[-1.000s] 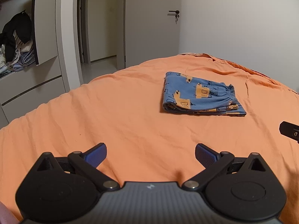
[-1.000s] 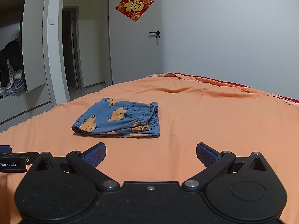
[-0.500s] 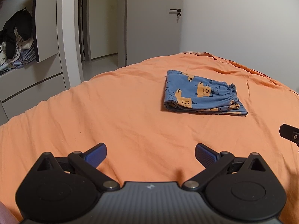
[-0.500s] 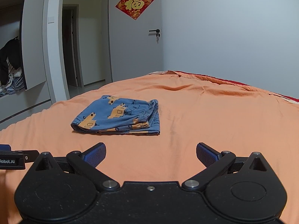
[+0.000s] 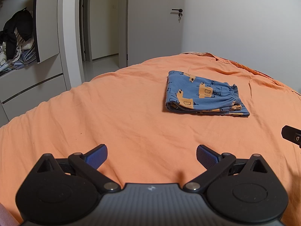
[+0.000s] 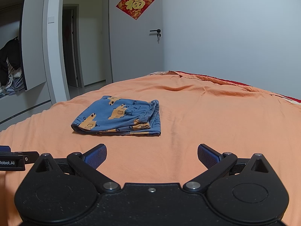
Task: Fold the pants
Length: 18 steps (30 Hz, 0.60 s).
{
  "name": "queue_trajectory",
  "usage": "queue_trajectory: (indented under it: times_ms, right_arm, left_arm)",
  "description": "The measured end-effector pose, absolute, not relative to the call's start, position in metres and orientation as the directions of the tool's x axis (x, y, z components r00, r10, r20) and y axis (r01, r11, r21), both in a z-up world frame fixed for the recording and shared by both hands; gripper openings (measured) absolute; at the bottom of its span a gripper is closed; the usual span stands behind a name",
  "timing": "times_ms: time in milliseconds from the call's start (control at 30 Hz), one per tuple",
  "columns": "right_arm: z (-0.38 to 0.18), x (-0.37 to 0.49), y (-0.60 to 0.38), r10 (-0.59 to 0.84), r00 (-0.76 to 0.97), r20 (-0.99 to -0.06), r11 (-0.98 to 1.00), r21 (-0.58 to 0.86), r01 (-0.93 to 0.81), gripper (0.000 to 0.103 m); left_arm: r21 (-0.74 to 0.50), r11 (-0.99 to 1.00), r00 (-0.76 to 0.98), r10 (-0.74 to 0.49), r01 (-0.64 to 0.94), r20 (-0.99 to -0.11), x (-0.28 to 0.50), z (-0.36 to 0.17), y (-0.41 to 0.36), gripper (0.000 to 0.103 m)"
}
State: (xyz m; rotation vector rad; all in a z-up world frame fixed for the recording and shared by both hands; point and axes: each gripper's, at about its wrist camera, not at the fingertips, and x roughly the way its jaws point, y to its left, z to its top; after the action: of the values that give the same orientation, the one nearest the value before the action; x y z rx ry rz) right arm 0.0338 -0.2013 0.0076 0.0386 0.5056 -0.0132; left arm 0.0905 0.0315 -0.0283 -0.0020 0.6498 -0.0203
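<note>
- Hovering nearest the lens, the left gripper (image 5: pixel 151 153) has its blue pads wide apart and nothing between them, only bare sheet beneath.
- The right gripper (image 6: pixel 152 153) is likewise spread and empty; a part of it pokes in at 3 o'clock of the left view, and part of the left one at 9 o'clock of the right view, so the two sit side by side.
- Under both runs the orange bedsheet (image 5: pixel 112 116), lightly creased, with nothing on it close by.
- Farther out lie the pants (image 5: pixel 204 95), blue with an orange print, at about 1 o'clock from the left gripper and 11 o'clock from the right (image 6: pixel 120 117), well apart from both.
- They rest as a compact stacked rectangle, gathered waistband on the right side, layers lying flat.
- My reading: the folding looks finished and this is the stand-off step; the next move calls for little beyond keeping clear, or at most a light press to square an edge.
- Beyond the bed stand a closed door (image 6: pixel 135 47) and an open wardrobe (image 5: pixel 17 43) at 10 o'clock.
</note>
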Motion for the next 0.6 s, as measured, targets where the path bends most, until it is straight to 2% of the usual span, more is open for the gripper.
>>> queue_trajectory:
  times_ms: [267,467,600]
  right_arm:
    - [0.007,0.034,-0.201,-0.003,0.874,-0.485,0.999,0.033,0.022,0.102]
    - [0.007,0.035,-0.200,-0.004,0.874,-0.486,0.999,0.033,0.022,0.102]
    - [0.007,0.035,-0.200,-0.004,0.874,-0.486,0.999,0.033,0.023,0.102]
  left_arm:
    - [-0.007,1.000,0.796,-0.016,0.015,-0.605,0.091,-0.028,0.031,0.103]
    - [-0.059,0.997,0.772,-0.003,-0.044,-0.635,0.093,-0.027,0.040,0.103]
    - [-0.049,0.996,0.760,0.026,-0.076,-0.650,0.094,-0.027,0.044,0.103]
